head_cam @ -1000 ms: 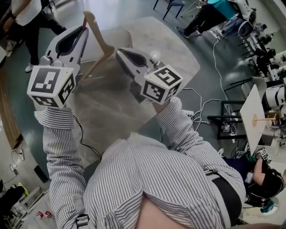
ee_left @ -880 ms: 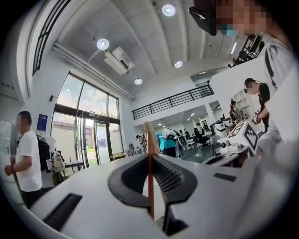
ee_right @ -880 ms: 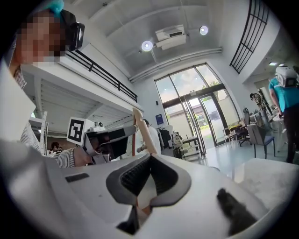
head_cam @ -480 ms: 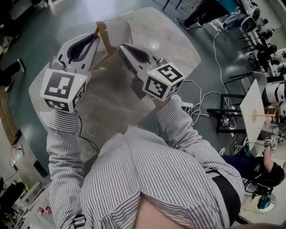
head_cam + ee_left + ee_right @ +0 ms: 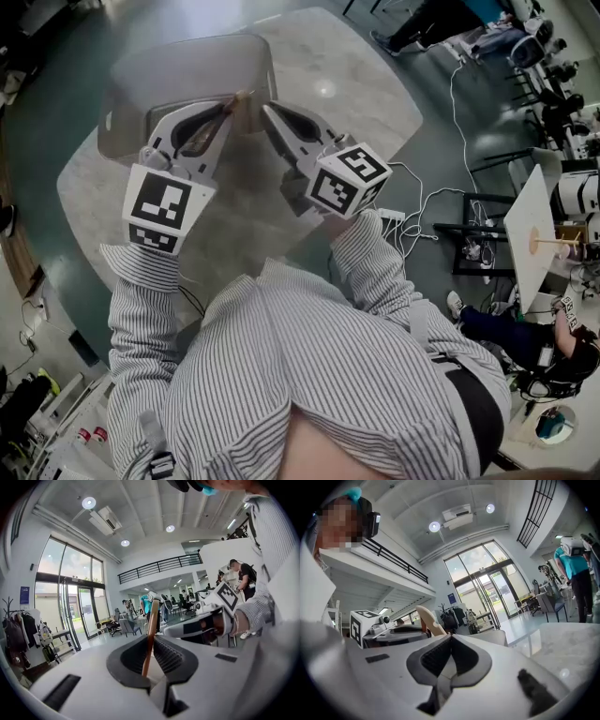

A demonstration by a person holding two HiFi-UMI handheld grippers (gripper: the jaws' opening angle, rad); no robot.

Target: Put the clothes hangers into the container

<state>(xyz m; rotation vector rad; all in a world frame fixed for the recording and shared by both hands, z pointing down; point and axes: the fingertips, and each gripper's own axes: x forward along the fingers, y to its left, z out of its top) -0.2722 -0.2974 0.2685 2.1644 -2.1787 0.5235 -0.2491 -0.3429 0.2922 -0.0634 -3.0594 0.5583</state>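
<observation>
The left claw [image 5: 151, 641] is clamped on a wooden clothes hanger [image 5: 150, 625], which stands nearly upright between the pads, though the jaws have just eased slightly apart. In the head view the hanger sits at the near rim of the translucent container [image 5: 187, 66] on the marble surface [image 5: 361, 89]; how much of it is inside, I cannot tell. The right claw [image 5: 450, 638] is closed on nothing, just beside the left one.

Risks: a looser grip could let the hanger tip and fall outside the container, or 1 end could catch on the rim.
</observation>
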